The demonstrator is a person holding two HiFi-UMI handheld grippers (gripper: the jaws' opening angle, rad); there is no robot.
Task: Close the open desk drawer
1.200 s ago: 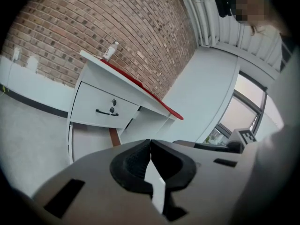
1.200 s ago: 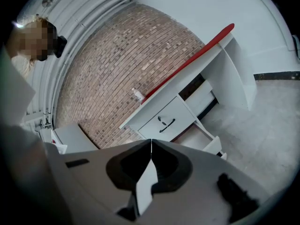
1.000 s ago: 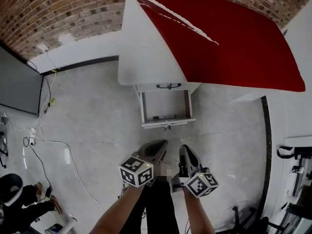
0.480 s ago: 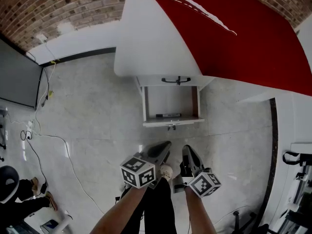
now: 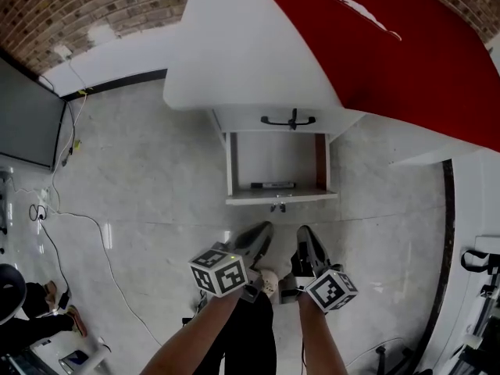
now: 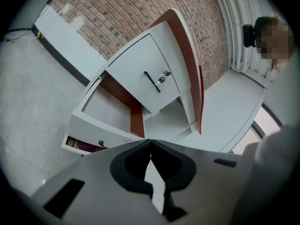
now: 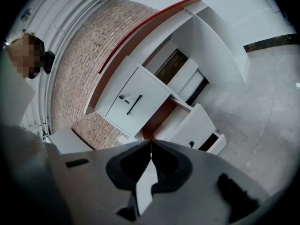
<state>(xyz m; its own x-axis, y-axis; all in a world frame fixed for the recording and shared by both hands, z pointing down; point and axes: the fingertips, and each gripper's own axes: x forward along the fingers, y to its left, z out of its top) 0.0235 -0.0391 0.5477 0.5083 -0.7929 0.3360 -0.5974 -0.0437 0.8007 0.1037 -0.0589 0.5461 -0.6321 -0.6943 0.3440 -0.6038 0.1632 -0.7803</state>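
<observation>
Under the glossy red top (image 5: 422,61) of the smooth white bench (image 5: 250,61), the open drawer (image 5: 277,156) juts forward, a shallow white box with a reddish-brown inner wall. A slim black pen (image 5: 273,185) lies along its front wall. Its small front pull (image 5: 279,206) is hard to make out. Left claw (image 5: 264,229) and right claw (image 5: 303,233) hover just short of it, both pinched closed, empty. Pale polished stone floor (image 5: 148,178); rough brick wall (image 5: 94,6) behind. The bench's far end is cut off.

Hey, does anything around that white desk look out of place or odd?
Only the white lower desk drawer: it stands pulled out, a black marker lying inside. The white handled front above is shut. Nothing looks spilled or damaged.
</observation>
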